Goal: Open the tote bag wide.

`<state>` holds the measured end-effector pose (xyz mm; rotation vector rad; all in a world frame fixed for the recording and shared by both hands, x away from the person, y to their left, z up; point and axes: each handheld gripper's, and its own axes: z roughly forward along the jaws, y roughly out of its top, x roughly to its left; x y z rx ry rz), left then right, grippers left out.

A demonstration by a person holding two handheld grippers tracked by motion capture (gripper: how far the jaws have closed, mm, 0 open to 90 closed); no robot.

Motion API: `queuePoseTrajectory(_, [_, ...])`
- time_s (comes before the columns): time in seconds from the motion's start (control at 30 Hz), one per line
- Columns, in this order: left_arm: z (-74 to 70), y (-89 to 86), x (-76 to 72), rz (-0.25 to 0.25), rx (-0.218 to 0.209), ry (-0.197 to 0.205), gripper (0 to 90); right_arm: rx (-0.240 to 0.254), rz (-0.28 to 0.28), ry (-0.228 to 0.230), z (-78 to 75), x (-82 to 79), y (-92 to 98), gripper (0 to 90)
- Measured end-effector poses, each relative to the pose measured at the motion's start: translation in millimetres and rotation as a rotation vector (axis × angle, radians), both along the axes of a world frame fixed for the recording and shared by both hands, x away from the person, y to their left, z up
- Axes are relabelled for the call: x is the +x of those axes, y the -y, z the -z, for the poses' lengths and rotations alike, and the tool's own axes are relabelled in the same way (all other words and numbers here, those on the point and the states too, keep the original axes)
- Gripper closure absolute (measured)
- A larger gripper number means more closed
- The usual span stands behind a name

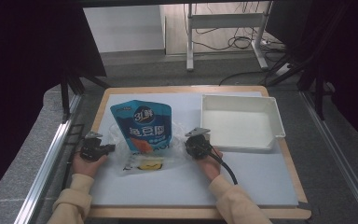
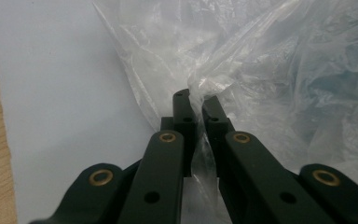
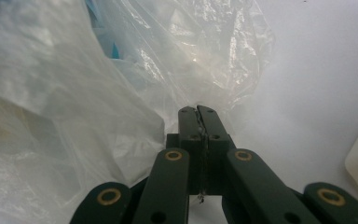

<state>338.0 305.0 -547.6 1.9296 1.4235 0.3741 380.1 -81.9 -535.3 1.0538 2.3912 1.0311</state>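
Left claw (image 1: pixel 106 148) pinches the crinkled clear plastic bag (image 1: pixel 142 158) at its nine o'clock edge, right claw (image 1: pixel 189 144) clamps it at three o'clock; a blue printed pouch (image 1: pixel 142 125) sits inside, mid-worktop (image 1: pixel 261 182), white rectangular tray (image 1: pixel 276 122) at two o'clock.

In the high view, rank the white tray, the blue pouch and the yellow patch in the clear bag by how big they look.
1. white tray
2. blue pouch
3. yellow patch, far smaller than both
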Motion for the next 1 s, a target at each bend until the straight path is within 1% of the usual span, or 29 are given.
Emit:
queuePoseTrajectory(0.17, [0.3, -0.5, 0.8, 0.007, -0.004, 0.002, 88.1, 0.011, -0.002, -0.002, 0.4, 0.7, 0.7, 88.1])
queuePoseTrajectory(0.2, [0.4, -0.6, 1.0, 0.008, -0.005, 0.003, 88.0, 0.019, -0.005, -0.003, 0.5, 0.8, 1.0, 85.2])
queuePoseTrajectory(0.27, [0.4, -0.7, 1.3, 0.009, -0.009, 0.003, 87.9, 0.063, -0.024, -0.004, 0.3, 0.4, 2.3, 72.7])
queuePoseTrajectory(0.3, [0.4, -0.6, 1.4, 0.011, -0.012, 0.004, 87.9, 0.071, -0.023, -0.004, -0.7, -0.5, 2.8, 67.8])
queuePoseTrajectory(0.33, [0.1, -0.5, 1.4, 0.011, -0.017, 0.005, 87.9, 0.084, -0.019, 0.006, -3.0, -2.7, 3.0, 63.9])
queuePoseTrajectory(0.4, [-0.6, -0.8, 1.5, 0.013, -0.022, 0.008, 87.8, 0.11, -0.033, 0.048, -11.2, -9.3, 3.8, 57.5])
queuePoseTrajectory(0.47, [-0.9, -1.4, 1.4, 0.011, -0.025, 0.009, 87.7, 0.118, -0.026, 0.113, -22.7, -16.1, 6.0, 51.9])
queuePoseTrajectory(0.5, [-1.2, -1.7, 1.4, 0.011, -0.028, 0.01, 87.6, 0.137, -0.02, 0.138, -29.2, -19.2, 8.0, 50.5])
queuePoseTrajectory(0.57, [-1.8, -2.1, 1.3, 0.012, -0.035, 0.011, 87.6, 0.18, -0.019, 0.16, -43.0, -23.9, 12.9, 48.6])
queuePoseTrajectory(0.63, [-1.8, -1.9, 1.5, 0.012, -0.036, 0.01, 87.6, 0.204, -0.018, 0.175, -57.0, -27.8, 18.0, 47.8])
queuePoseTrajectory(0.7, [-1.6, -1.4, 1.9, 0.013, -0.035, 0.01, 87.6, 0.238, -0.022, 0.187, -70.3, -31.6, 23.5, 47.7])
queuePoseTrajectory(0.77, [-1.6, -0.3, 2.2, 0.011, -0.035, 0.012, 87.6, 0.267, -0.038, 0.188, -82.9, -36.2, 28.3, 51.0])
queuePoseTrajectory(0.8, [-1.9, -0.4, 2.2, 0.015, -0.032, 0.01, 87.6, 0.278, -0.06, 0.186, -88.5, -38.9, 29.6, 54.5])
queuePoseTrajectory(0.87, [-2.5, 0.0, 2.2, 0.018, -0.03, 0.01, 87.6, 0.296, -0.102, 0.185, -98.0, -44.3, 29.7, 65.2])
queuePoseTrajectory(0.9, [-2.7, 0.2, 2.1, 0.019, -0.029, 0.01, 87.5, 0.309, -0.128, 0.173, -101.9, -46.8, 28.4, 70.7])
queuePoseTrajectory(0.97, [-2.8, 0.6, 2.1, 0.021, -0.027, 0.01, 87.5, 0.319, -0.174, 0.157, -106.5, -52.3, 22.1, 80.3])
queuePoseTrajectory(1.0, [-2.6, 0.8, 2.1, 0.022, -0.027, 0.008, 87.5, 0.313, -0.2, 0.15, -107.1, -54.9, 17.1, 83.8])
